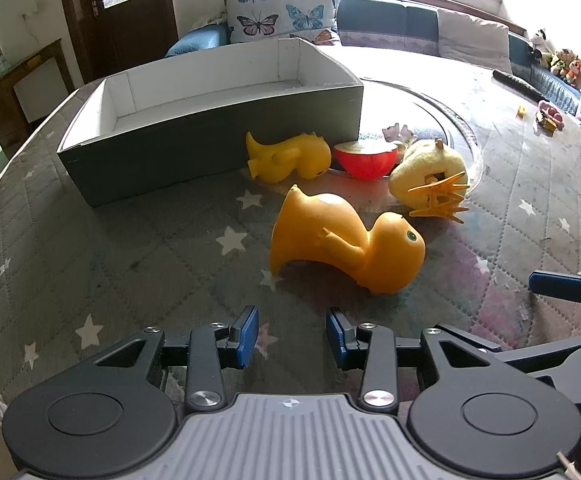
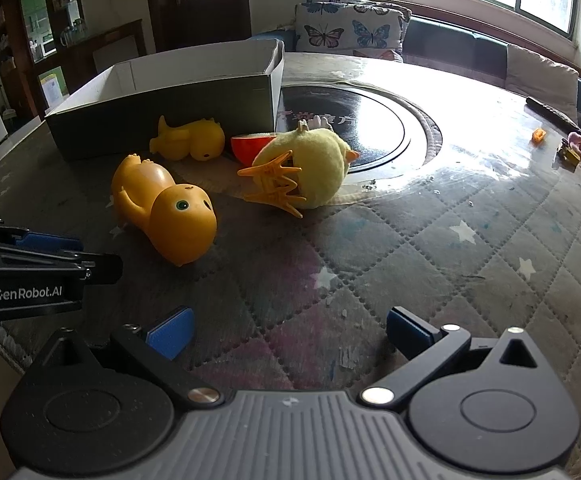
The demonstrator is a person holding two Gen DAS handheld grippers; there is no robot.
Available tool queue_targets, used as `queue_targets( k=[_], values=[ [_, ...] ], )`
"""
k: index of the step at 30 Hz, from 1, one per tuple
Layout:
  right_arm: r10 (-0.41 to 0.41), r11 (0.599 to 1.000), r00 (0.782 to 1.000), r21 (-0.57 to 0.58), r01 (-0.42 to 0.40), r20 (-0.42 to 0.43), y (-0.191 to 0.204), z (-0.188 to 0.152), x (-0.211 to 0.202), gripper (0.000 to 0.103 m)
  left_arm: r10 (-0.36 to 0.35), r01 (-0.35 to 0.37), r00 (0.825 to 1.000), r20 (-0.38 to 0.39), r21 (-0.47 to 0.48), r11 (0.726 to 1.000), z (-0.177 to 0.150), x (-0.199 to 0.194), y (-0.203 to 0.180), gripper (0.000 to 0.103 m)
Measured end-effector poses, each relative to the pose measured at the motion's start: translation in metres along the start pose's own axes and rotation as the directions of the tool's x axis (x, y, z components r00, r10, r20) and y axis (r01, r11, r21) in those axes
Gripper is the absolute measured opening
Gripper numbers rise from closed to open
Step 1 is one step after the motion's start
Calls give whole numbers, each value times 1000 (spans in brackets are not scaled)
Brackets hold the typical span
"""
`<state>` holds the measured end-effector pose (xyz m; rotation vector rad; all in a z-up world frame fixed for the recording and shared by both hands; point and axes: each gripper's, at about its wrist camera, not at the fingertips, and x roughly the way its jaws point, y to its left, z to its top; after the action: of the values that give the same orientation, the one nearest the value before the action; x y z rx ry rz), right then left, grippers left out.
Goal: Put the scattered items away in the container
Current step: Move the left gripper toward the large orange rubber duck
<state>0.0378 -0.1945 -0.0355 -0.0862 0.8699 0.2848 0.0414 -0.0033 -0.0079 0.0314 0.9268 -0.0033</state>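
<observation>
**Both grippers empty, box empty, first pick pending**

Left gripper [image 1: 292, 334]: jaws part open, nothing between them, low over the tabletop [image 1: 110, 248]. Right gripper [image 2: 288, 332]: jaws spread wide, also holding nothing.

Task items, all on the tabletop, none in the box:
- Large orange duck [image 1: 346, 240], on its side, straight ahead of the left jaws and slightly to their right; nearest item.
- Small yellow duck [image 1: 288, 156], on its side, farther ahead, against or just beside the near wall of the box; contact cannot be confirmed.
- Red half-apple toy [image 1: 364, 160], cut face up, just right of the small duck.
- Plush chick [image 2: 314, 168], on its side with orange feet toward the right jaws, ahead of them and a little left.

Container: grey cardboard box [image 1: 210, 144], white inside, open top, ahead and left of the left jaws, beyond the ducks.

Judgement: task at its start. The large duck looks like the left gripper's first pick. Its body appears wider than the present jaw gap, so open fully, then close across the narrower neck. Smooth plastic may slip; seat the pads squarely. Lift clear of the box wall before releasing.
</observation>
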Motion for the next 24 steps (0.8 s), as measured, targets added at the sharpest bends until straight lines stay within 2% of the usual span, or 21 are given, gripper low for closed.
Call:
queue_targets(
  k=[24],
  values=[
    [10,1000,1000,3,-10,-10,-3,10,7,103,2,-2,1000,-24,15,1000,10,7,-1,41]
  ],
)
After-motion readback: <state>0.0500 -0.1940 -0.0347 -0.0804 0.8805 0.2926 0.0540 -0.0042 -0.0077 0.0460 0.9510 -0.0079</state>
